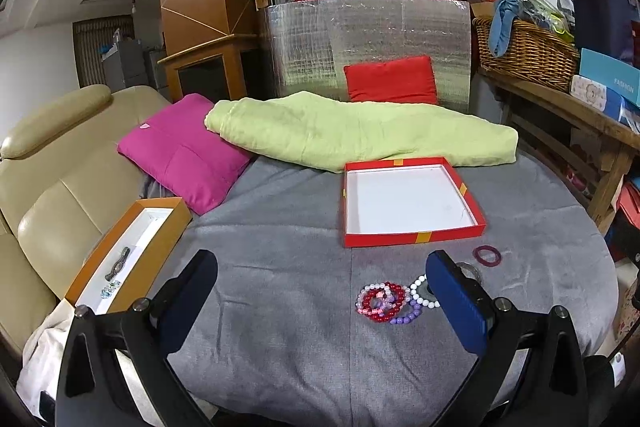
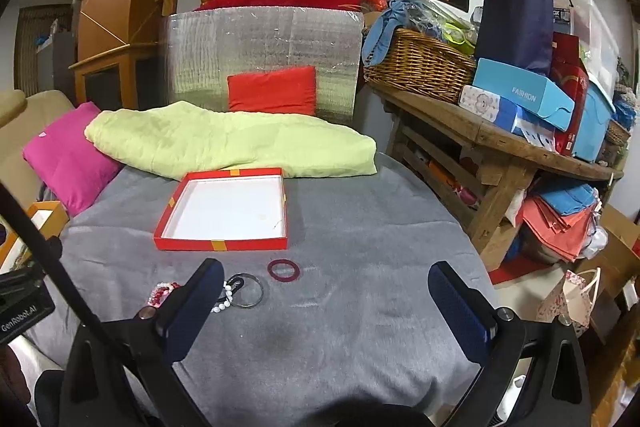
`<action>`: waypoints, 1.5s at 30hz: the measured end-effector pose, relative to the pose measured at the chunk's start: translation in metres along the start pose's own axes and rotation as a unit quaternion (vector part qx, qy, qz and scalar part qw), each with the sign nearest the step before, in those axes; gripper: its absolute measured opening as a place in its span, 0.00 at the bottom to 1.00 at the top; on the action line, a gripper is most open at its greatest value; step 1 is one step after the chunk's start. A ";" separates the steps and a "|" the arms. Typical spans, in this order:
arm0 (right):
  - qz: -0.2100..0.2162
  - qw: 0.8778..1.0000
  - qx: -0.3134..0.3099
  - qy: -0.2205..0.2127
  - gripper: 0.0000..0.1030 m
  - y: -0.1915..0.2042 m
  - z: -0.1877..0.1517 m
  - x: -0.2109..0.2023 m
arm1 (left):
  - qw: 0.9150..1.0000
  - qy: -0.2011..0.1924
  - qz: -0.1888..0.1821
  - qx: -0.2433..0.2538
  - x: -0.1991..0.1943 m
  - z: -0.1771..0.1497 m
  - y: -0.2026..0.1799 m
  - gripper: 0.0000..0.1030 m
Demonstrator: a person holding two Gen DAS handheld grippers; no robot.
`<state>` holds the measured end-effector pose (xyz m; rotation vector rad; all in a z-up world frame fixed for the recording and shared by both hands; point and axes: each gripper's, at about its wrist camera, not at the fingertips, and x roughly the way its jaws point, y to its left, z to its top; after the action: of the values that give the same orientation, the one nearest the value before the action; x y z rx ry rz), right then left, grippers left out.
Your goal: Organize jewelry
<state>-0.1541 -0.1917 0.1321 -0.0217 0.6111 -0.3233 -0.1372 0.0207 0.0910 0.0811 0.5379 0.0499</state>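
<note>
On grey cloth [image 1: 280, 267], beaded bracelets [image 1: 380, 301] (round)

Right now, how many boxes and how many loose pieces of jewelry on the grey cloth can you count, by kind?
Open boxes: 2, the red box and the orange box
Beaded bracelets: 4, red, pink, white, purple
Plain rings or bangles: 2, dark red ring and thin metal ring
Total: 8

Dim, even indoor light, soft shadows, sharp centre, strong fisheye bending, dark vignetted corners
</note>
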 end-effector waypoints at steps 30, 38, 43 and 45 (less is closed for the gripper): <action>0.008 1.000 0.000 0.018 1.00 0.001 -0.013 0.029 | 1.000 0.018 0.014 0.001 0.021 -0.010 -0.007 1.00; 0.008 1.000 -0.001 0.026 1.00 0.003 -0.016 0.041 | 0.999 0.032 0.016 0.002 0.036 -0.015 -0.007 1.00; 0.009 0.999 -0.002 0.036 1.00 0.003 -0.018 0.055 | 0.999 0.041 0.018 0.004 0.048 -0.017 -0.008 1.00; 0.010 0.999 -0.003 0.041 1.00 0.004 -0.018 0.061 | 0.999 0.045 0.019 0.007 0.053 -0.019 -0.009 1.00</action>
<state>-0.1163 -0.2050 0.0828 -0.0085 0.6935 -0.3050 -0.1011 0.0165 0.0467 0.1021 0.6273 0.0864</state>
